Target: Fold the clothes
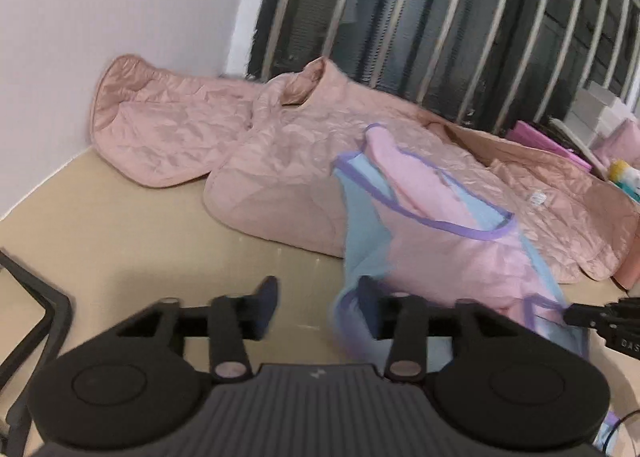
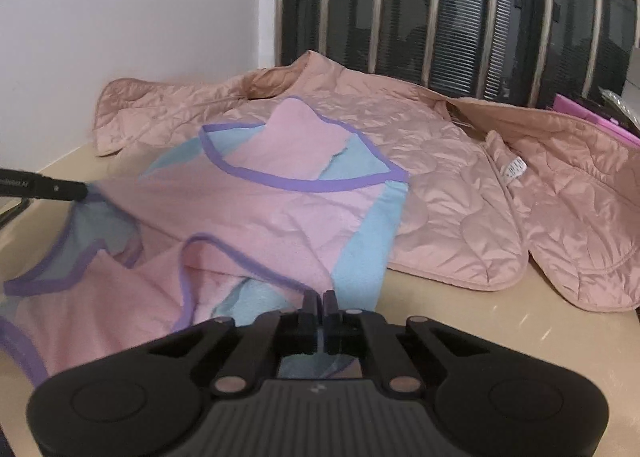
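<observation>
Left gripper point(image 1: 318, 307) is tilting down, jaws standing half open, nothing clamped; right gripper point(image 2: 319, 303) jaws are pinching the pink-and-blue purple-trimmed fabric garment point(image 2: 256, 213) at lower centre

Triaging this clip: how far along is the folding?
Early. Done: nothing looks folded. In hand: the pink and blue purple-trimmed garment lies rumpled, the right tool shut on its near edge, the left tool open beside it. Left: its folds, then the quilted pink jacket spread open behind.
</observation>
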A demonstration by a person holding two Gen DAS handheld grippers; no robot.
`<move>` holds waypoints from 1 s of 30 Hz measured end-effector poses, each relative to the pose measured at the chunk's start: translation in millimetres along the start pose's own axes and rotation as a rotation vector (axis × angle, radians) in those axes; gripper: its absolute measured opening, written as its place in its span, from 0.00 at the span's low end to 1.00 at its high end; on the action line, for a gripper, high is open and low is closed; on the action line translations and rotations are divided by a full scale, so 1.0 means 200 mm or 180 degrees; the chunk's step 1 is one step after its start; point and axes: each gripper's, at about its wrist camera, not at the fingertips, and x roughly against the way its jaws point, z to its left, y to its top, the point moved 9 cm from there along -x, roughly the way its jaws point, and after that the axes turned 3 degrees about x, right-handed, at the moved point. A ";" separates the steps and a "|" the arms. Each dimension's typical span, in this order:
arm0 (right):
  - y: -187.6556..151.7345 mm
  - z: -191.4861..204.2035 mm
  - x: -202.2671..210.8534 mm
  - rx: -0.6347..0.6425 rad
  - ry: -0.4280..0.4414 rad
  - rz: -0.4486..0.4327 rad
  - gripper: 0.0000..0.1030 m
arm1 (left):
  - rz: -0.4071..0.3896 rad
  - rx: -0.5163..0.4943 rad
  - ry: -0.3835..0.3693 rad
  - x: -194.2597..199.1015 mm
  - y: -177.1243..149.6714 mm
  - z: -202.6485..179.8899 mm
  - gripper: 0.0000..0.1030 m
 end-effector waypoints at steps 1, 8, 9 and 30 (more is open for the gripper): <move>0.00 0.02 0.01 0.0052 0.0017 -0.0024 0.07 | -0.0013 -0.0061 -0.0043 0.02 0.00 -0.02 0.48; 0.00 -0.01 -0.03 0.0090 -0.0070 0.0027 0.10 | 0.0207 -0.0612 0.0220 -0.09 -0.09 -0.07 0.09; 0.00 -0.02 -0.04 0.0055 -0.0046 0.0053 0.03 | 0.0203 -0.0616 0.0262 -0.10 -0.09 -0.06 0.04; 0.66 -0.43 -0.38 -0.0400 0.0015 -0.0064 0.32 | 0.0496 -0.0073 0.0547 -0.81 0.60 -0.10 0.67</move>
